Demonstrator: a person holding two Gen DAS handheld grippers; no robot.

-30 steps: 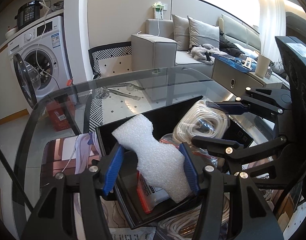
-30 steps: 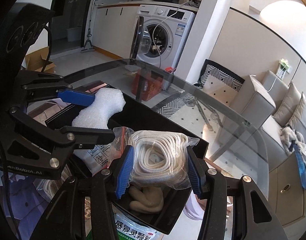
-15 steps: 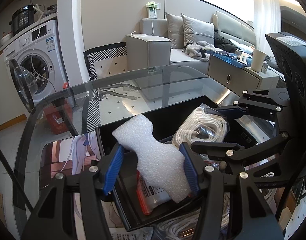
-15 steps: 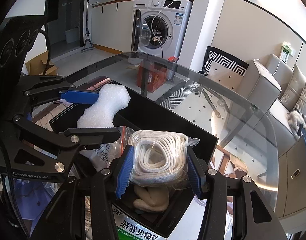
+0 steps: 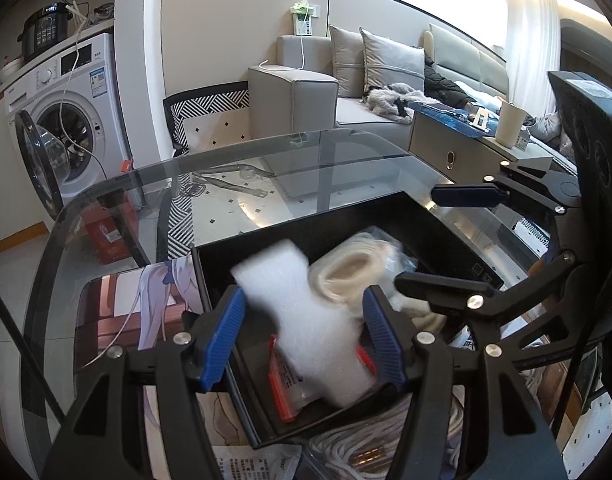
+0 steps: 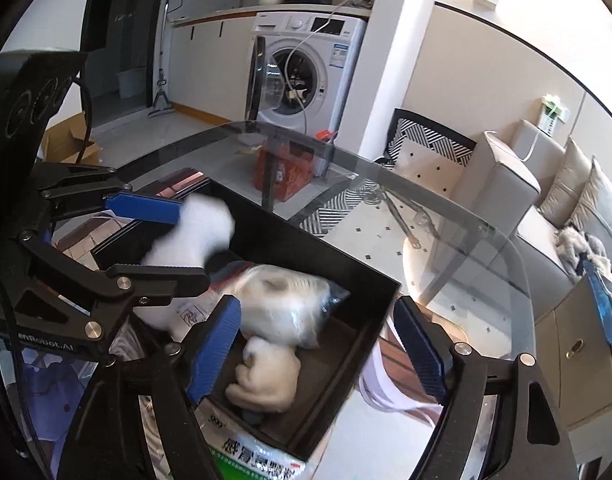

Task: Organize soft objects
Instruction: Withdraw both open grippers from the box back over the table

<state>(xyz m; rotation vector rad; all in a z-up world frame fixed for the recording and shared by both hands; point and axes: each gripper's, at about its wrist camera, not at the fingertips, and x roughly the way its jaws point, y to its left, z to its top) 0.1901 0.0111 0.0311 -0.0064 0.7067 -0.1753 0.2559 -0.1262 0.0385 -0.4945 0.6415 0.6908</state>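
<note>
From the left wrist view, the left claw (image 5: 303,338) is opening, its blue pads (image 5: 221,340) now clear of the white foam piece (image 5: 306,320), which sits between them blurred by motion above the black box (image 5: 446,220). Under the foam lies a red-edged clear pouch (image 5: 283,380), partly hidden. Beside the foam the bagged coil of white rope (image 5: 350,272) is smeared and hard to make out. The right claw (image 5: 438,240) reaches in from the right edge, spread wide over the box. The box stands on a glass tabletop (image 5: 265,172); more rope (image 5: 358,444) at the bottom edge is cut off by the claw's frame. From the right wrist view, the right claw (image 6: 318,346) is opening, pads well apart with nothing pressed; the bagged coil of white rope (image 6: 285,304) is blurred between them, inside the black box (image 6: 370,320) and over a pale soft bundle (image 6: 261,376) at the box's bottom. The left claw (image 6: 161,240) flanks the white foam piece (image 6: 193,232), whose lower part hides behind its finger. A green-printed packet (image 6: 249,456) is cut off at the bottom edge.
</note>
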